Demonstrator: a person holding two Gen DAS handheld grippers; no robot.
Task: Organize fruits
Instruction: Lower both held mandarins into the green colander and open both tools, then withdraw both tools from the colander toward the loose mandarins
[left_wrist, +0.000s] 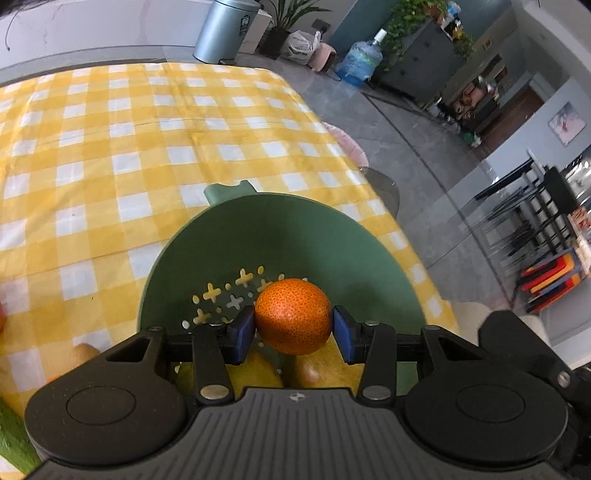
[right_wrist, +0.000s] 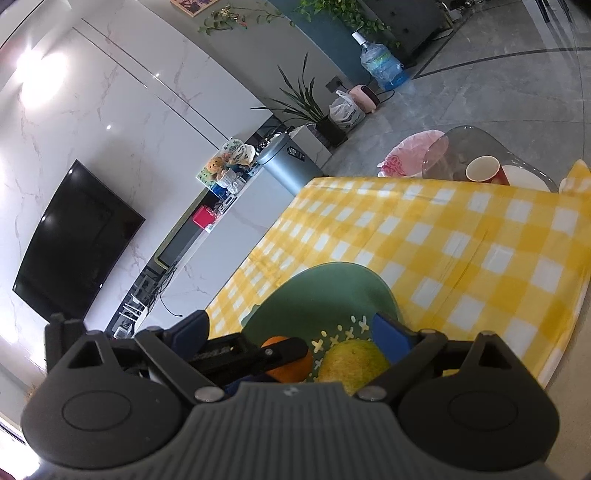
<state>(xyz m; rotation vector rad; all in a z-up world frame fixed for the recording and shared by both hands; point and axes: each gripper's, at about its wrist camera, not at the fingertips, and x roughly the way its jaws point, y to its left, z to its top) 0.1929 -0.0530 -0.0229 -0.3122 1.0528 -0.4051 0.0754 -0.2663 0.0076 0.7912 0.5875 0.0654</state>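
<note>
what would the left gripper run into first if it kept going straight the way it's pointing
Probably the perforated floor of the green colander. The left gripper, shut on the orange, points down into it; depth is hard to judge.

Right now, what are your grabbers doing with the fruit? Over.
Left gripper shut on orange, above green strainer bowl. Right gripper open, empty, over yellow-green fruit in the bowl. Nothing blocking.

Left wrist cam: close, steeply down into bowl on tablecloth. Right wrist cam: shallower, rolled, close over same bowl. Both share bowl, cloth, probably the same orange.
</note>
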